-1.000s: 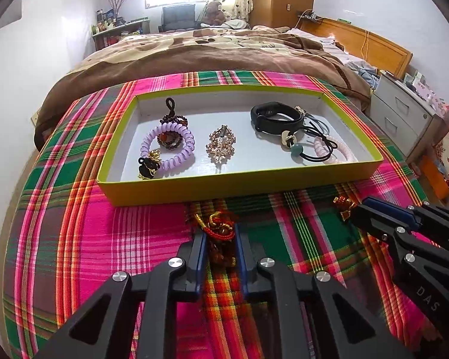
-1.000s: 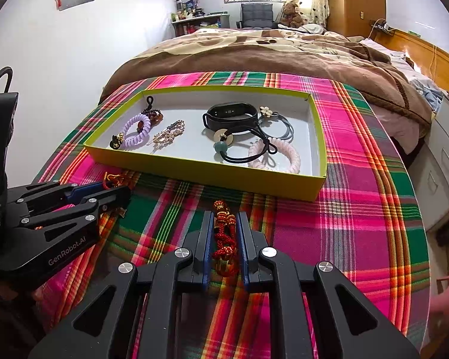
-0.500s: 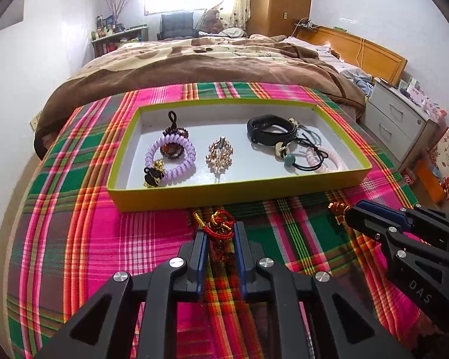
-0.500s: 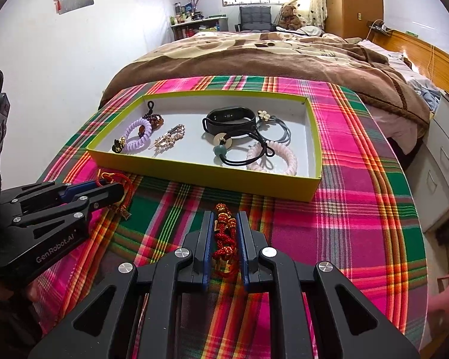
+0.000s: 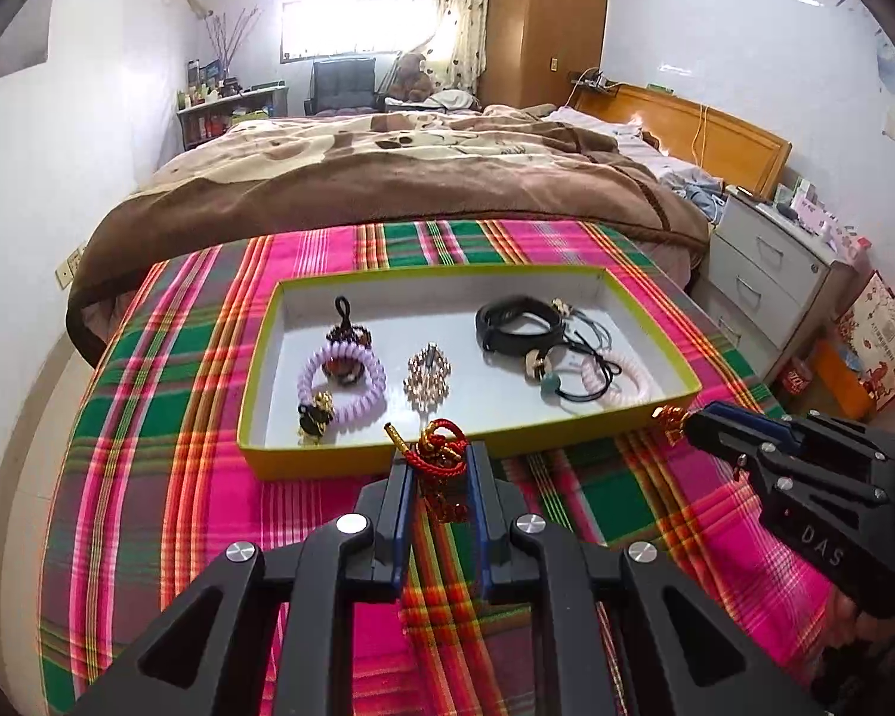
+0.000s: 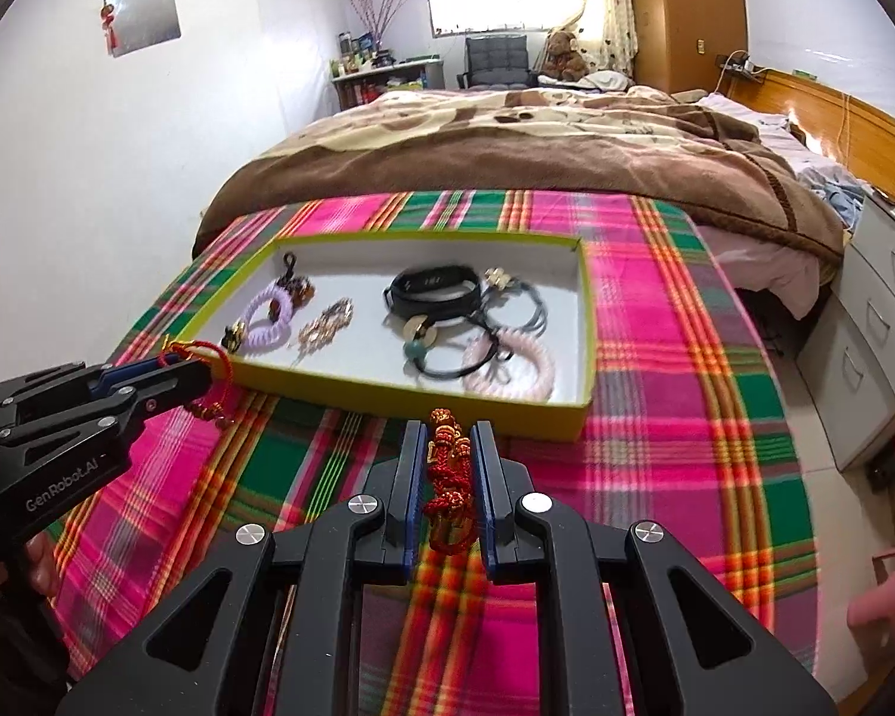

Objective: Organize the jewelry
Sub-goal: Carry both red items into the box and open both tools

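Both grippers have risen; our left gripper pinches a red knotted cord bracelet, right gripper a red-gold beaded one; both off the plaid cloth, before the tray.

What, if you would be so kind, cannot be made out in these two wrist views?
- Left wrist view: the lower part of the red cord charm is hidden between the left gripper fingers.
- Right wrist view: whether the red and gold beaded cord in the right gripper touches the cloth; the fingers cover it.
- Both views: the black band's screen is too small to read.
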